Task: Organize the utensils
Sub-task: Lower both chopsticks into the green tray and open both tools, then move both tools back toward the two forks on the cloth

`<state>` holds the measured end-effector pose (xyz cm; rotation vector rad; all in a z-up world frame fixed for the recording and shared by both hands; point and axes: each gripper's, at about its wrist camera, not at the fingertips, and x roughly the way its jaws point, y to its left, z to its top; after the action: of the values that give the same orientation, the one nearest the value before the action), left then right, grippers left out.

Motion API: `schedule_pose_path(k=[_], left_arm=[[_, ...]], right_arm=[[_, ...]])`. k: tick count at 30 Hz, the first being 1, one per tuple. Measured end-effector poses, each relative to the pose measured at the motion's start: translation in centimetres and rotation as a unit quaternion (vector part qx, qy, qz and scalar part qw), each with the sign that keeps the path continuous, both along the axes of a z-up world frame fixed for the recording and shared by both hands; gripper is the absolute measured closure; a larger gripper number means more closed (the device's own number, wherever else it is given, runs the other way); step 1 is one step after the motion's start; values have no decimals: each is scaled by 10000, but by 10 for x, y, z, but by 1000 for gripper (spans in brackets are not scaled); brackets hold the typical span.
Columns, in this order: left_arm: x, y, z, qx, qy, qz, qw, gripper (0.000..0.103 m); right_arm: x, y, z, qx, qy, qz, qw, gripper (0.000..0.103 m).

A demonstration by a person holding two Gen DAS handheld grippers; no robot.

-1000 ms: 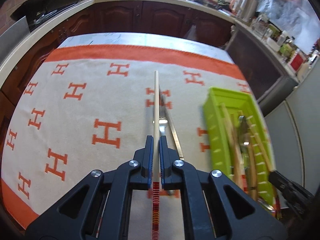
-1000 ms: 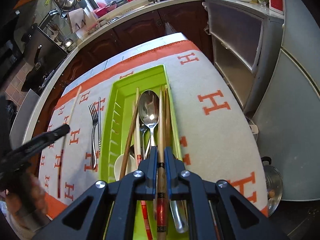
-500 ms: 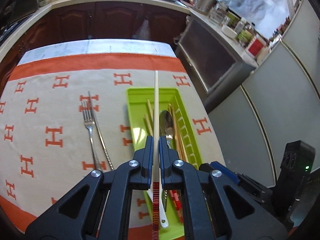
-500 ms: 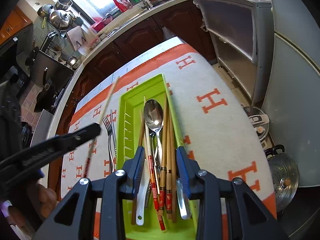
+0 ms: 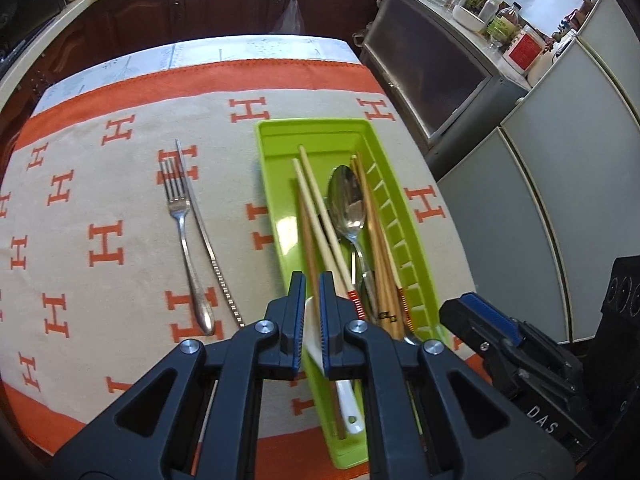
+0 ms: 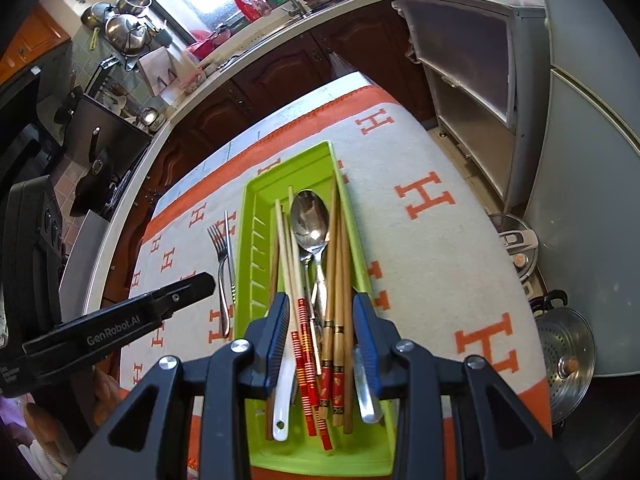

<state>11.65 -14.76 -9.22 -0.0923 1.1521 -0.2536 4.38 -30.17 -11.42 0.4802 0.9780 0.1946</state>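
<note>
A green tray (image 5: 316, 126) (image 6: 256, 184) on the orange-and-beige cloth holds a metal spoon (image 5: 348, 200) (image 6: 310, 216), a white spoon (image 6: 282, 396) and several chopsticks. Two pale red-striped chopsticks (image 5: 320, 216) (image 6: 302, 320) lie among them. My left gripper (image 5: 313, 280) (image 6: 200, 282) hangs over the tray's near end, jaws almost together, nothing between them. My right gripper (image 6: 322, 312) (image 5: 476, 312) stands open above the handles, pads clear of them. A fork (image 5: 182, 232) (image 6: 222, 264) and a knife (image 5: 204, 236) (image 6: 231, 256) lie side by side on the cloth left of the tray.
The cloth (image 5: 100, 160) covers a table that ends just right of the tray. A grey cabinet (image 5: 560, 200) stands close on that side. On the floor below sit a steamer pot (image 6: 564, 348) and a cooker (image 6: 516, 248). Dark kitchen cupboards run behind.
The left gripper swung right over the tray, and the striped chopstick it held now lies in the tray. The right gripper let go of a wooden chopstick and opened.
</note>
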Motion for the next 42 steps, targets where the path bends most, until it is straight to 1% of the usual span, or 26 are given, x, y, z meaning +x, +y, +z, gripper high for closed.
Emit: schedule_pose_path(k=[5, 10, 18, 23, 26, 27, 29, 34, 42], left_arm=[[-6, 26, 10, 182, -165, 107, 9996, 99], [-10, 65, 26, 416, -437, 422, 9973, 99], [-13, 128, 54, 528, -834, 1018, 9899, 99], [-15, 154, 67, 501, -1044, 1210, 9859, 99], [-14, 163, 70, 493, -1128, 1292, 9839, 99], [-14, 167, 69, 490, -1135, 1314, 9836, 99], [-13, 171, 66, 476, -1116, 1344, 9835, 99], [-10, 181, 45, 482, -924, 1381, 9849, 99], [-8, 206, 4, 338, -566, 1502, 9864, 99]], right_arm=[[1, 16, 4, -94, -91, 216, 9997, 70], [8, 38, 9, -114, -140, 496, 9986, 70], [28, 82, 23, -249, -282, 948, 9948, 70], [53, 110, 22, -367, -174, 1194, 9920, 70], [66, 123, 18, -492, -87, 1274, 9906, 70], [70, 128, 16, -544, -57, 1319, 9898, 70], [79, 137, 9, -682, 46, 1388, 9880, 75], [98, 159, -16, -1065, 426, 1457, 9827, 84], [114, 183, -42, -1648, 730, 1492, 9722, 86]])
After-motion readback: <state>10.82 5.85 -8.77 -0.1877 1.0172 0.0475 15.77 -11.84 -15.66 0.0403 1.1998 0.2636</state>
